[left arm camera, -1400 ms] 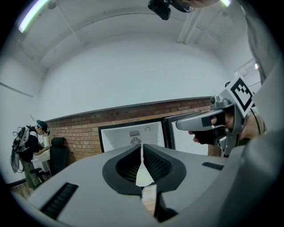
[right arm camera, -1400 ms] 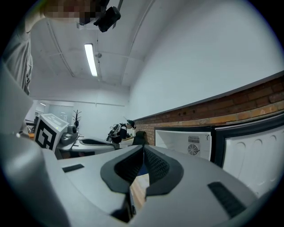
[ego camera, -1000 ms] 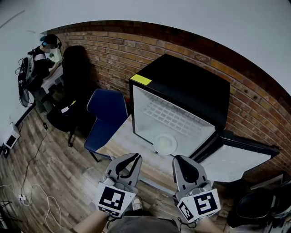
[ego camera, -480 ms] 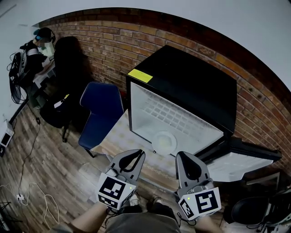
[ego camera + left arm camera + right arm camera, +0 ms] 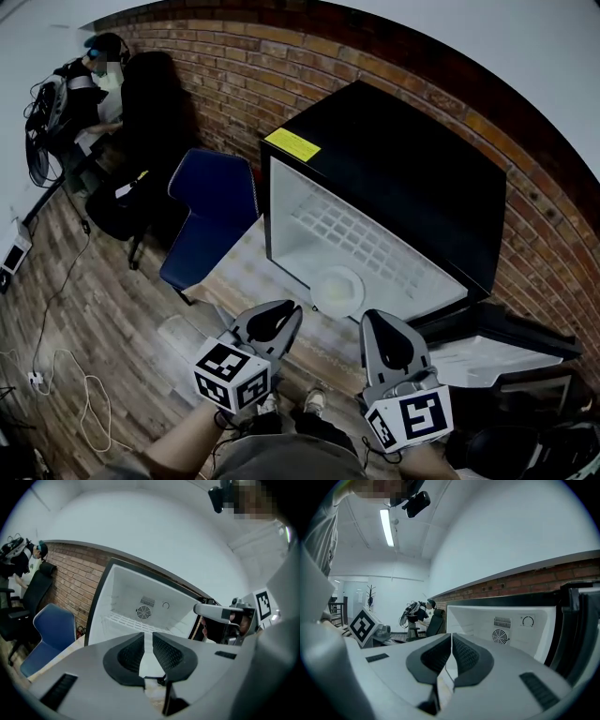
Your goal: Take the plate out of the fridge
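Observation:
A round white plate (image 5: pixel 337 289) lies on the floor of the open black fridge (image 5: pixel 394 178), near its front edge. Both grippers hang side by side just in front of the opening. My left gripper (image 5: pixel 289 309) sits a little left of the plate; its jaws are opening, with only a thin slit and nothing between them. My right gripper (image 5: pixel 375 319) is just right of the plate, jaws together and empty. In the left gripper view the left gripper (image 5: pixel 147 635) faces the white fridge interior (image 5: pixel 140 588). The gripper bodies hide the plate in both gripper views.
The fridge door (image 5: pixel 497 352) stands swung open at the right. The fridge rests on a pale table (image 5: pixel 246 277). A blue chair (image 5: pixel 211 220) stands to its left. A person (image 5: pixel 89 84) sits at a desk far left, beside a black chair (image 5: pixel 141 122). A white cable (image 5: pixel 56 384) lies on the wooden floor.
The head view has shifted, so the fridge and plate sit slightly higher and nearer. The left gripper has tilted, its marker cube turned. Both grippers stay in front of the opening.

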